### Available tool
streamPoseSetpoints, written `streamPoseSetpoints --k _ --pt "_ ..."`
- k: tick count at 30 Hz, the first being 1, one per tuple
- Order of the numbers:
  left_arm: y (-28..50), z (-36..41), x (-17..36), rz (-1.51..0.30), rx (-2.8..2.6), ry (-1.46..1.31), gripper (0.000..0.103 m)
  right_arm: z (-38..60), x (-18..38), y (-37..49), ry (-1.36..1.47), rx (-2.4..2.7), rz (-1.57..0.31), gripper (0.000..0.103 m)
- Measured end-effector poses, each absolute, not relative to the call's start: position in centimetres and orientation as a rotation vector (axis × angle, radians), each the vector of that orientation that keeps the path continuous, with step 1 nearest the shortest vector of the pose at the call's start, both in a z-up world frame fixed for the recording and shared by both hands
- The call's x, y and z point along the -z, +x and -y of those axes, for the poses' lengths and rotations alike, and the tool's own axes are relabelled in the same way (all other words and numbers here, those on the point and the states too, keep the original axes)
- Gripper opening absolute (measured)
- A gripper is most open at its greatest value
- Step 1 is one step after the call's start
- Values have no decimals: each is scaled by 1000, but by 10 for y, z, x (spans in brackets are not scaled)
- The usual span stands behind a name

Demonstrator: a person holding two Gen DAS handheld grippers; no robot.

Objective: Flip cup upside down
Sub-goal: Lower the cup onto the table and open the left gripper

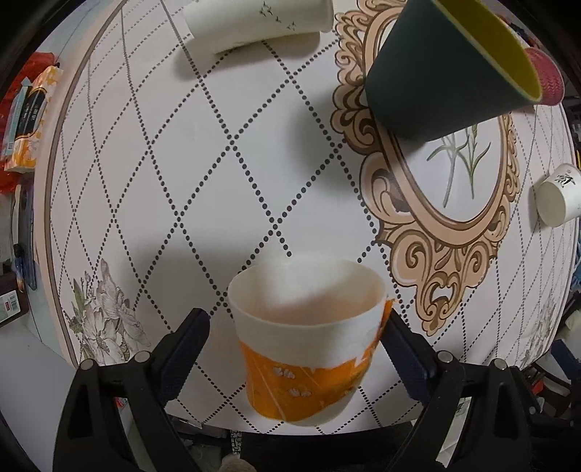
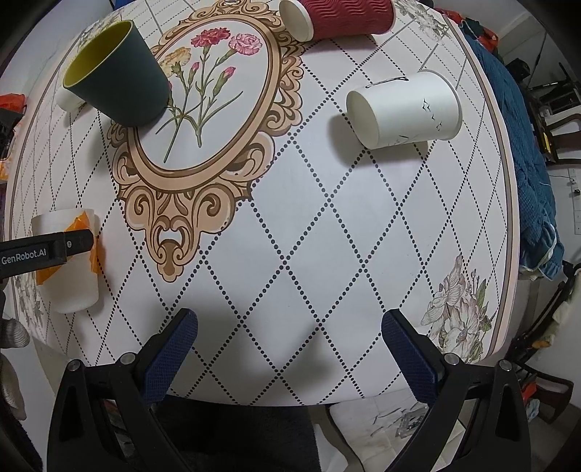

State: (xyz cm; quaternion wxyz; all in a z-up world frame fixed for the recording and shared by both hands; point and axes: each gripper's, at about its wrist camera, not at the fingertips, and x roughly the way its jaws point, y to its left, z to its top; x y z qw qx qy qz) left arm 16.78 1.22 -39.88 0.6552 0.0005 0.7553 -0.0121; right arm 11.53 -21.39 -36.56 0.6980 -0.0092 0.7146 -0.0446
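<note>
A white paper cup with an orange band [image 1: 308,345] stands upright, mouth up, near the table's front edge, between the fingers of my left gripper [image 1: 296,334]. The jaws are wide open; the right finger [image 1: 406,355] is at the cup's side, the left finger [image 1: 185,345] stands apart from it. In the right wrist view the same cup [image 2: 72,276] is at far left with the left gripper's finger [image 2: 47,248] across it. My right gripper [image 2: 288,337] is open and empty over the table's front edge.
A dark green cup with yellow inside [image 1: 446,69] [image 2: 116,72] stands upright on the floral oval. A white bird-print cup [image 2: 403,109] [image 1: 261,21] and a red ribbed cup [image 2: 341,16] lie on their sides. A small white cup [image 1: 559,199] is at the right.
</note>
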Motion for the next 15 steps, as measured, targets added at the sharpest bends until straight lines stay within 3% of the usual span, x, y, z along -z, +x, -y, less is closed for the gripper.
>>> streamPoseSetpoints --k 15 --pt "119 -29 260 -1460 -43 30 95 186 302 83 60 -13 -1510 103"
